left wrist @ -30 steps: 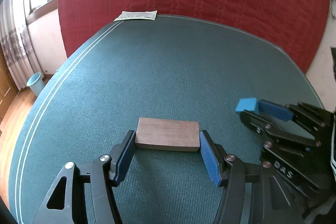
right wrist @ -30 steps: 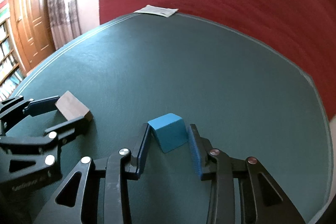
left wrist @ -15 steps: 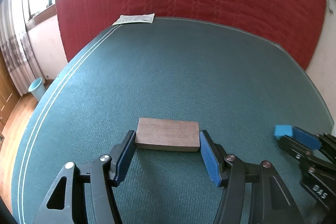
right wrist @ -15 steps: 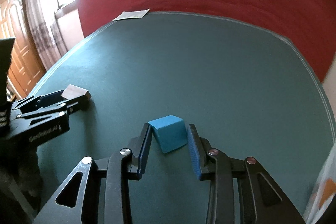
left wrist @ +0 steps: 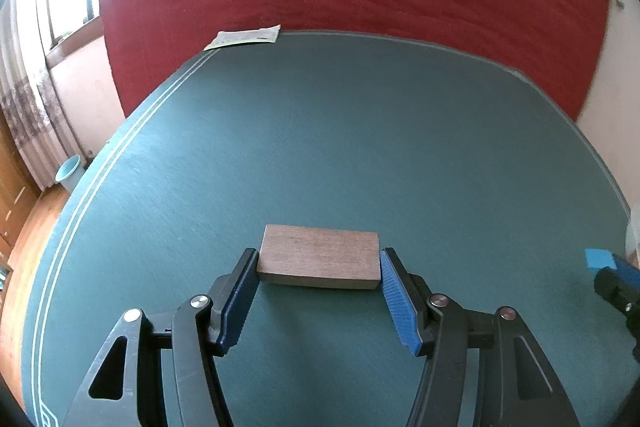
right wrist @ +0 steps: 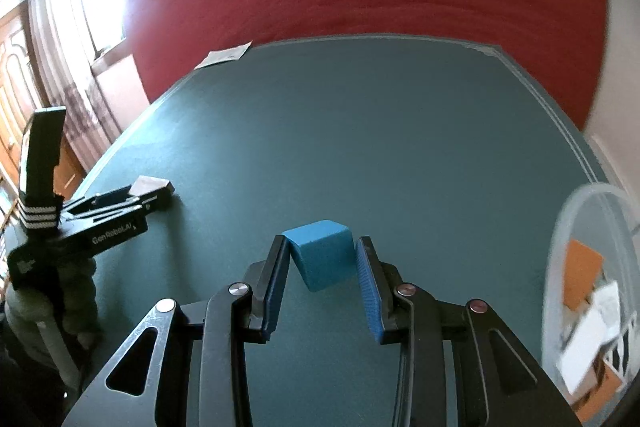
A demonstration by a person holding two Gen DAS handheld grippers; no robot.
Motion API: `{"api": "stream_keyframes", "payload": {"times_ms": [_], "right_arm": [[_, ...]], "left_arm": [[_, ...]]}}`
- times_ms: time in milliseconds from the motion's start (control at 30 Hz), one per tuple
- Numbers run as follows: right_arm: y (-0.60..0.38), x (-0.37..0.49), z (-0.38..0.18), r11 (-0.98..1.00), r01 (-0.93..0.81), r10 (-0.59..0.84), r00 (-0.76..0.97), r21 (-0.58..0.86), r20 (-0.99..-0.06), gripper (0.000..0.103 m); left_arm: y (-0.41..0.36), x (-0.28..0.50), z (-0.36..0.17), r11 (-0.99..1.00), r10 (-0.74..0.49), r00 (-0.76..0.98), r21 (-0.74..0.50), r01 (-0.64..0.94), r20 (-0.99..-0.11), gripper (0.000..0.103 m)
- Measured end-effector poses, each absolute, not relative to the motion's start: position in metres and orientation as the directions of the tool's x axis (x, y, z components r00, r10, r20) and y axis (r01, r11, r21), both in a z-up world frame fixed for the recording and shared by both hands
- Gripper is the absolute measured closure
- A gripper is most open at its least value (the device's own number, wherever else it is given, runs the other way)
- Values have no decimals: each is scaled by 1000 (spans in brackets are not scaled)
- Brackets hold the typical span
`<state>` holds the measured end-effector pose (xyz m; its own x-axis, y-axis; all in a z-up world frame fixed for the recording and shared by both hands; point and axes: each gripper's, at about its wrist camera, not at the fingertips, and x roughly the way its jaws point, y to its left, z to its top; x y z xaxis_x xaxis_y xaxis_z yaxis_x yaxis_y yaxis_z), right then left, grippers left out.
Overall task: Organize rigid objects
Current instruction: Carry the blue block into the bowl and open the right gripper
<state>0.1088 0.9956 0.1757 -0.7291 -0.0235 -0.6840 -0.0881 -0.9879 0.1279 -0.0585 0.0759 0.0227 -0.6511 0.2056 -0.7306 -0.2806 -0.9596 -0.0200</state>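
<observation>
Carry step: left gripper (left wrist: 318,261) clamps the wooden block (left wrist: 319,254) by its ends over the near part of the green table (left wrist: 360,147). Right gripper (right wrist: 322,259) clamps the blue cube (right wrist: 322,253), tilted. Clear bin (right wrist: 592,291) sits at near right; next move likely calls for carrying over its rim, then release.

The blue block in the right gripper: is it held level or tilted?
Tilted. The blue block sits cornerwise between the right gripper's pads, one edge pointing down, its top face slanted.
</observation>
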Motion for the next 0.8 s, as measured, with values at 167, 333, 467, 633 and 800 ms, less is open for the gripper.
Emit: {"api": "stream_keyframes", "payload": {"times_ms": [167, 333, 467, 633, 800], "right_arm": [[1004, 114, 185, -980, -139, 9, -749, 144, -663, 68], [1019, 127, 191, -962, -223, 70, -759, 157, -647, 68], [1030, 139, 192, -941, -294, 124, -760, 166, -638, 68], [1043, 149, 190, -912, -366, 175, -755, 184, -632, 68], [1052, 154, 193, -888, -416, 221, -758, 194, -614, 68]], "left_arm": [[87, -50, 22, -952, 222, -641, -20, -306, -735, 40], [102, -40, 23, -939, 250, -632, -25, -344, -734, 40], [118, -32, 26, -921, 282, -621, -25, -389, -731, 40], [134, -24, 29, -901, 310, -613, -19, -433, -727, 40], [148, -20, 32, -889, 325, -608, -14, -457, -724, 40]]}}
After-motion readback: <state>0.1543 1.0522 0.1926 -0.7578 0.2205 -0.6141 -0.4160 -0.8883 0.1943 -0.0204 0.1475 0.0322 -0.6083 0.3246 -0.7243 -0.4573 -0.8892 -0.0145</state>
